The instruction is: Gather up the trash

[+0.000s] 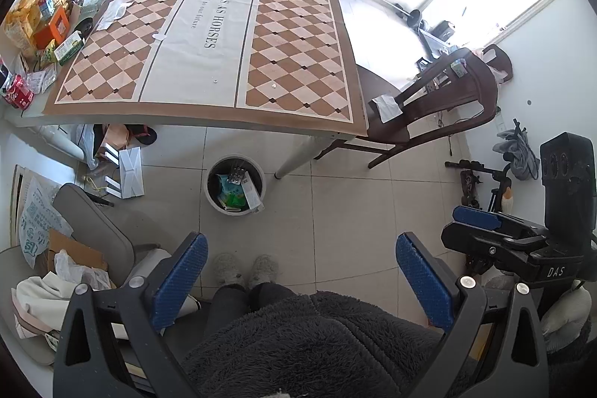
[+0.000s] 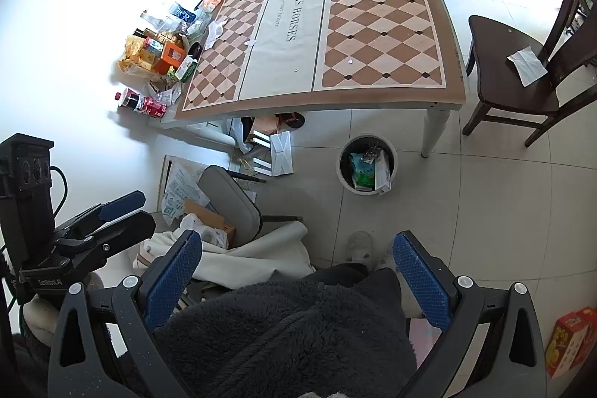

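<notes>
Trash bin (image 1: 235,187) stands on the floor beside the worktop (image 1: 209,40) leg, holding packets. Left tool (image 1: 298,280) and right tool (image 2: 298,276) both gape empty.

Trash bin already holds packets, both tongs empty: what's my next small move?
Probably reach the left tongs toward the crumpled white paper on the table's left side. Both tongs are open and held low over your lap, and the bin stands ready by the table leg.
</notes>
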Demonstrator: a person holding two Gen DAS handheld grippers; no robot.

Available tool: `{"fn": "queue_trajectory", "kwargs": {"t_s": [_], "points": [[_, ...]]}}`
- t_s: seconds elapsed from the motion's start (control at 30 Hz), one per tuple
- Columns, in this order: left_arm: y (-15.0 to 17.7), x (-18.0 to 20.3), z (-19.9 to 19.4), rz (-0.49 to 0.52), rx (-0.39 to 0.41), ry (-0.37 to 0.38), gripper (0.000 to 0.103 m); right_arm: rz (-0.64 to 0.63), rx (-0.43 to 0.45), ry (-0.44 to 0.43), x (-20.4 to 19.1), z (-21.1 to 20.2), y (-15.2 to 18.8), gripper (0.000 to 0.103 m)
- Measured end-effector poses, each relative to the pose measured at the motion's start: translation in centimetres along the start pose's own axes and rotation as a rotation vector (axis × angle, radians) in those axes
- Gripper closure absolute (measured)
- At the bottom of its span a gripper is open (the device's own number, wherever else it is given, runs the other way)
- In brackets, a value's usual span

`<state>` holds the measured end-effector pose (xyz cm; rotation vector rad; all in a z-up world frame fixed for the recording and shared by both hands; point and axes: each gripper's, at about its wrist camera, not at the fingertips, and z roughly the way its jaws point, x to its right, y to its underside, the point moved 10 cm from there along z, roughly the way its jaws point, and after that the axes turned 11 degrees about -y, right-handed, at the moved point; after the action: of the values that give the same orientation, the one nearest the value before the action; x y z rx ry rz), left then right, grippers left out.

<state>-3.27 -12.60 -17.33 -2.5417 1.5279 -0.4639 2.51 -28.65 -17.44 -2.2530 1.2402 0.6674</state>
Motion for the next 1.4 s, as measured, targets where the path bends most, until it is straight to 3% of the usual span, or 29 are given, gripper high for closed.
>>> {"fn": "queue_trajectory", "kwargs": {"t_s": [1.4], "points": [[0.46, 0.18, 0.05, 0.009, 0.001, 0.011, 0.000, 0.009, 0.002, -0.001, 0.11, 0.00, 0.27, 0.000]]}}
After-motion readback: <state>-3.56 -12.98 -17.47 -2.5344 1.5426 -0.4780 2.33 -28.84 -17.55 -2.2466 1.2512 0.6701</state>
